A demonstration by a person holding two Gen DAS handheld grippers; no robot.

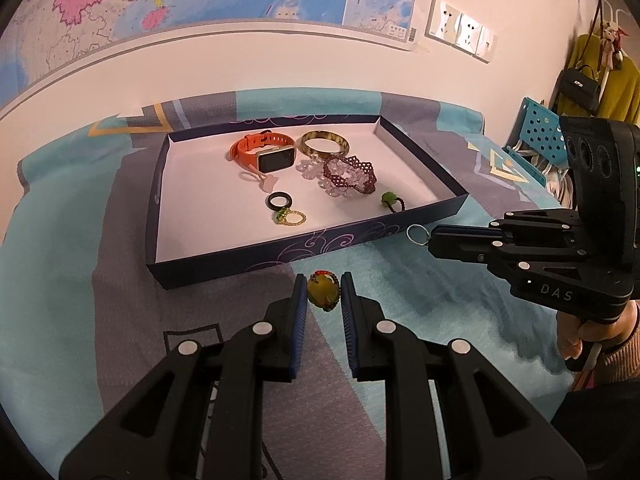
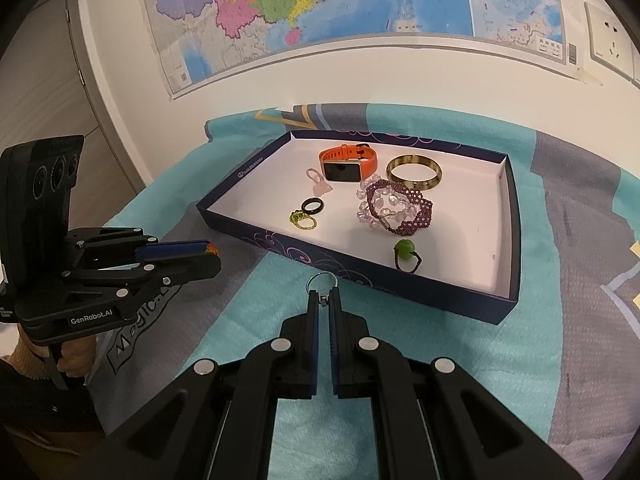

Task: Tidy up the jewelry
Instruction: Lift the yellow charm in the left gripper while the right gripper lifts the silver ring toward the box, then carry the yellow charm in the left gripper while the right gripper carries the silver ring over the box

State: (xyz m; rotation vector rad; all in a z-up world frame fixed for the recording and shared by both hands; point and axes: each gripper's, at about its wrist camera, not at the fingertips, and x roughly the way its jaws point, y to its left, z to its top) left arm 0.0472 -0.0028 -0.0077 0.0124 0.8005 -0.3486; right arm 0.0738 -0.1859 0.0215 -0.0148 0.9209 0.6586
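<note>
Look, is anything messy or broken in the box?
Nothing looks broken. In the box the purple bracelet lies tangled over the clear beads; everything else lies apart and flat.

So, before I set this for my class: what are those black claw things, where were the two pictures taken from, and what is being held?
They are hand-held grippers, one in each of a person's hands, each with a camera looking along its jaws. One picture is from the left gripper, the other from the right gripper. On a patterned bedsheet lies a shallow box lid holding an orange smartwatch, a bangle, a purple beaded bracelet and some rings. The left jaws grip a ring with a yellow stone; the right jaws pinch a thin silver ring.
</note>
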